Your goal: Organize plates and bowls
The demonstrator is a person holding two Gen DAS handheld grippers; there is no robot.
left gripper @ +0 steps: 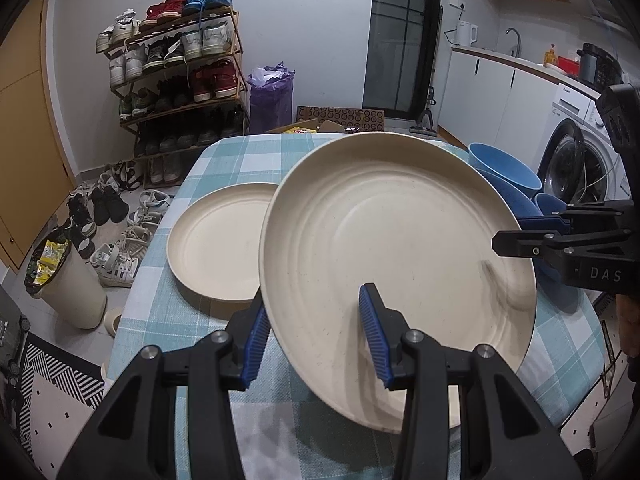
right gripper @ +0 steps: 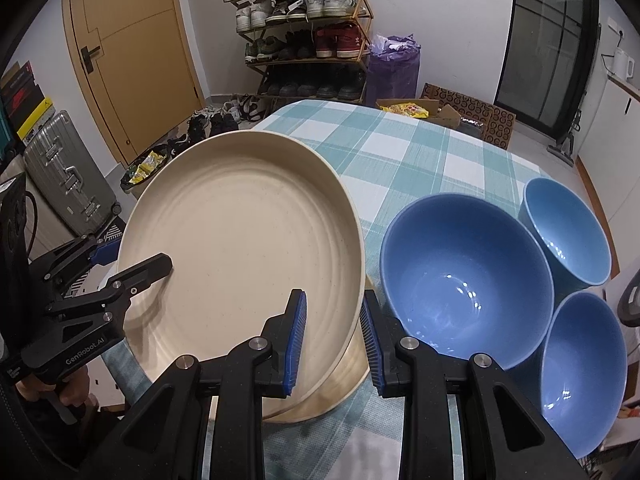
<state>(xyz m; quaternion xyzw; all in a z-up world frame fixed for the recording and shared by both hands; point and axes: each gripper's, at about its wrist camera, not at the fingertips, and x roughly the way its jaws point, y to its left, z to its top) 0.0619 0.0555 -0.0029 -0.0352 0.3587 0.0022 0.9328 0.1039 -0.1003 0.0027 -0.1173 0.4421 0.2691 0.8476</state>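
Left wrist view shows the left gripper (left gripper: 320, 332) pinching the near rim of a tilted cream plate (left gripper: 400, 232), held above the checked table (left gripper: 240, 160). Only here can you see a second cream plate (left gripper: 216, 248) lying flat. Right wrist view shows the right gripper (right gripper: 332, 340) clamped on the same plate's other rim, beside three blue bowls (right gripper: 464, 272).

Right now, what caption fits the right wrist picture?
Two claws hold a tilted cream plate beside three blue bowls.
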